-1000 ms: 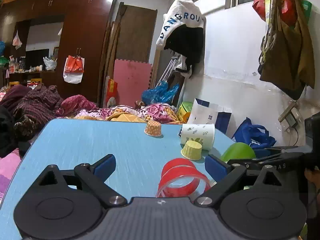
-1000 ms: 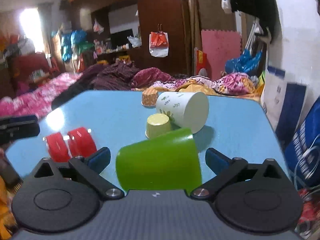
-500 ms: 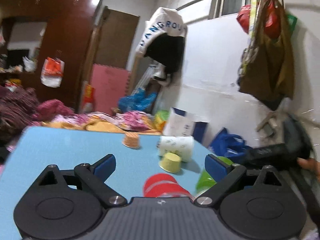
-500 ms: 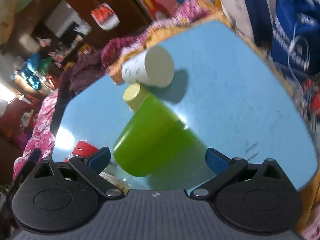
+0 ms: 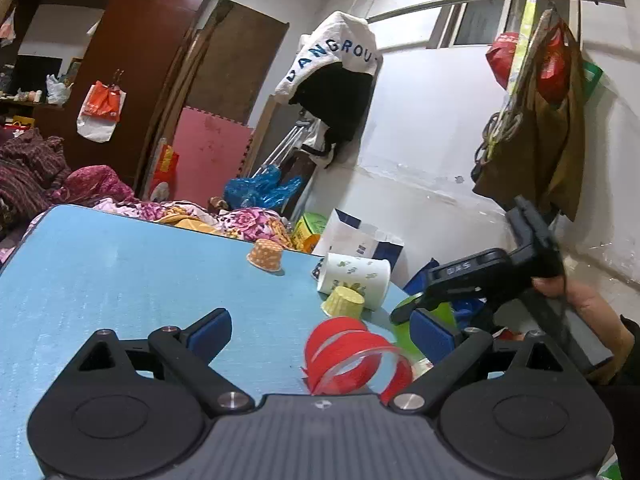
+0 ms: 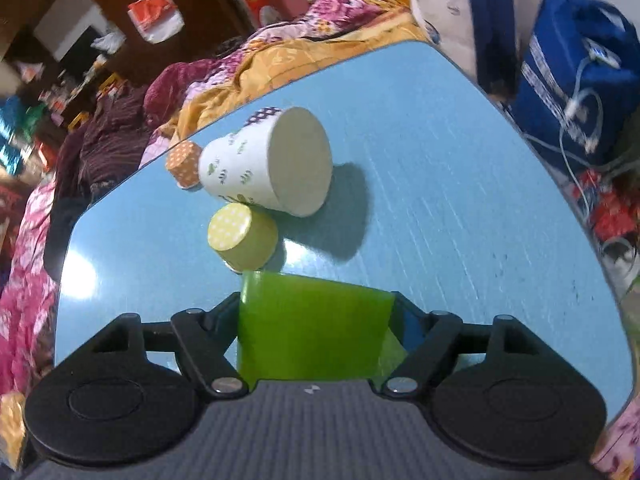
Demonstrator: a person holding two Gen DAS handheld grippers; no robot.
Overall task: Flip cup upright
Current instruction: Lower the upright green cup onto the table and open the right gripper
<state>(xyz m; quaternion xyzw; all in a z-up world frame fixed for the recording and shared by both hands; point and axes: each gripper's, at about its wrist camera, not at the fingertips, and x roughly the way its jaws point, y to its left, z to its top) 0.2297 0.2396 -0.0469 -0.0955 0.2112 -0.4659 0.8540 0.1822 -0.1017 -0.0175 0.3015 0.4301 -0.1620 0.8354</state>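
- Since a second ago the right gripper (image 6: 316,316) has closed in: its fingers (image 6: 224,312), then spread wide of the green cup (image 6: 312,328), now press on both sides of it.
- Right wrist view has tipped from level to looking steeply down on the blue table (image 6: 460,184); it was already tilting half a second back.
- Green cup is clamped between the right gripper's jaws, close to the camera, over the near part of the table. Cannot tell which end is its mouth, nor whether it touches the tabletop.
- In the left wrist view only a sliver of the green cup (image 5: 444,310) shows, behind the left gripper's right fingertip and under the right gripper (image 5: 404,314), which a hand (image 5: 580,304) holds at the right edge.
- Left gripper (image 5: 320,330) is wide open, holding nothing, low over the table (image 5: 100,272).
- Red clear cup (image 5: 352,356) lies on its side between the left gripper's fingers, nearer the right one, touching neither as far as visible.
- White paper cup (image 6: 264,172) with leaf print lies on its side, base toward the right camera.
- Yellow dotted cup (image 6: 242,236) stands upside down just beside the white cup, between it and the green cup.
- Orange dotted cup (image 6: 184,164) stands upside down near the table's far edge, behind the white cup.
- Blue bag (image 6: 576,68) sits off the table at the right.
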